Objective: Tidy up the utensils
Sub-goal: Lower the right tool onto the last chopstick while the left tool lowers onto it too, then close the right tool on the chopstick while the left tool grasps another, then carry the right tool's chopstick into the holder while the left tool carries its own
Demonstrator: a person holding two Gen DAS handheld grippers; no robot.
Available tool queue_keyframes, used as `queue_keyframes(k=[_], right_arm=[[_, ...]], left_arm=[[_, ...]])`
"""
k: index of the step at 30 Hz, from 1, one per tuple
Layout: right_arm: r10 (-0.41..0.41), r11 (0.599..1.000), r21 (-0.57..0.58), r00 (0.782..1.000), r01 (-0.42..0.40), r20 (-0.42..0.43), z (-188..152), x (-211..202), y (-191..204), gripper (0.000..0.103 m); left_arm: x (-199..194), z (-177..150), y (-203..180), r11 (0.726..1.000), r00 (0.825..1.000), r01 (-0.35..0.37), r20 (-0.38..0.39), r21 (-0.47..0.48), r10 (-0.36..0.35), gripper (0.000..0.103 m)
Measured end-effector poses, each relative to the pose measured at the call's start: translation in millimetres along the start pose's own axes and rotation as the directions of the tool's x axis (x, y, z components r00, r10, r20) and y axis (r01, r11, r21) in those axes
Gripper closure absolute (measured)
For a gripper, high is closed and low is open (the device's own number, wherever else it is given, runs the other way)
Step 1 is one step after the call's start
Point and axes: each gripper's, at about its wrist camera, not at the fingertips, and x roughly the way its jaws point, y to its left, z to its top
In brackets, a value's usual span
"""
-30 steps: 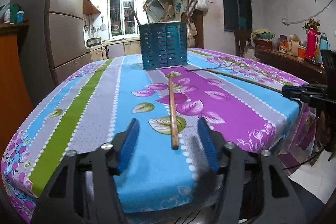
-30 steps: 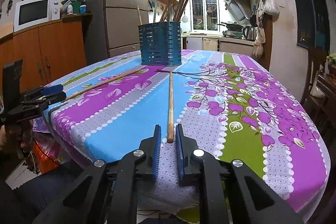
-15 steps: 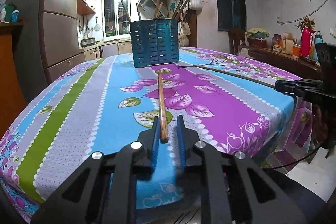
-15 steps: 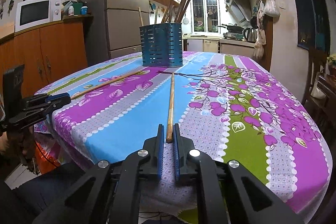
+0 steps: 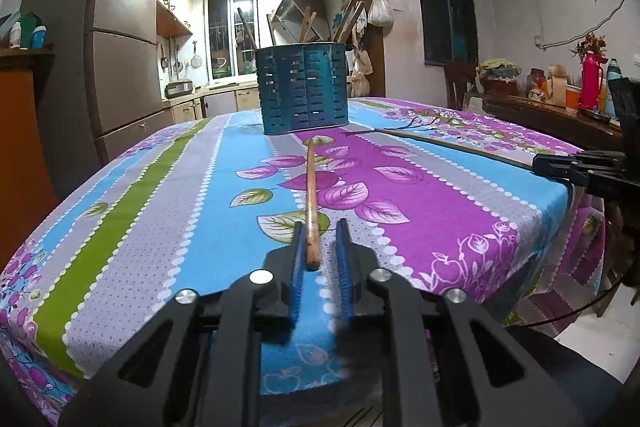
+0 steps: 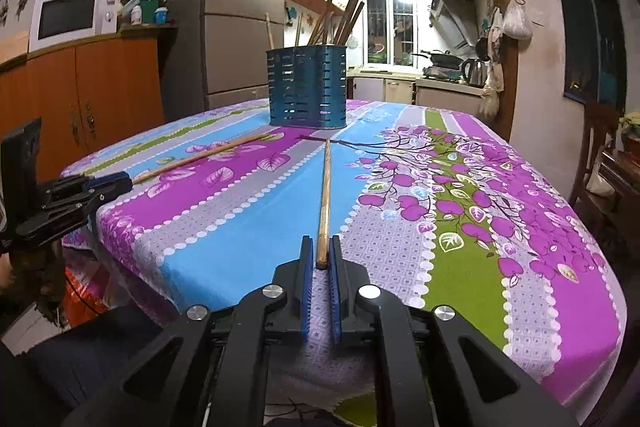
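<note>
We see two long wooden chopsticks lying flat on the counter, whose cloth point(image 5: 120, 211) is striped in blue, grey, green and purple with leaves and flowers. The first chopstick point(image 5: 311, 203) is light brown, slender and slightly darker at its near end; in the left wrist view it runs from near the foot of the holder toward us. Its near end sits between the blue pads of the left tongs point(image 5: 319, 233), which are nearly closed around it with a small gap showing on the right side, so we cannot tell whether they truly pinch it. The second chopstick point(image 6: 325, 199) looks much the same, thin and straight, pointing away toward the holder. Its near end is pinched between the pads of the right tongs point(image 6: 321, 247), which are pressed tight against it on both sides.

Each view also catches the other pair: the right tongs show at the right edge of the left view, the left tongs at the left edge of the right view, each at the near end of its own stick.

At the far end of both sticks stands the blue slotted utensil holder point(image 6: 307, 93), upright on the cloth, with several wooden sticks leaning out of its top. Beyond it we see a tall fridge point(image 6: 236, 7) and, at far left, a white microwave point(image 6: 68, 17) on an orange cabinet.
</note>
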Motion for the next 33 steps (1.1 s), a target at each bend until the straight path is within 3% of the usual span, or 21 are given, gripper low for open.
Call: queue_keyframes(k=[6, 15, 25, 33], right_arm=[[-0.023, 0.999, 0.028, 0.999, 0.022, 0.035, 9, -9, -2, 0.096], [-0.030, 0.999, -0.020, 0.992, 0.032, 0.120, 51, -43, 10, 0.096], [-0.007, 0.994, -0.103, 0.970, 0.033, 0.243, 126, -54, 15, 0.096], [0.021, 0.989, -0.145, 0.965, 0.018, 0.263, 196, -35, 16, 0.096]], left_arm=[[-8, 8, -4, 1.000, 1.000, 0.008, 0.015, 0.005, -0.008, 0.098], [-27, 54, -4, 1.000, 0.992, 0.018, 0.128, 0.015, -0.020, 0.098], [-19, 136, -3, 0.999, 0.964, 0.038, 0.263, 0.038, -0.047, 0.098], [10, 191, 2, 0.997, 0.964, 0.071, 0.254, 0.016, -0.072, 0.098]])
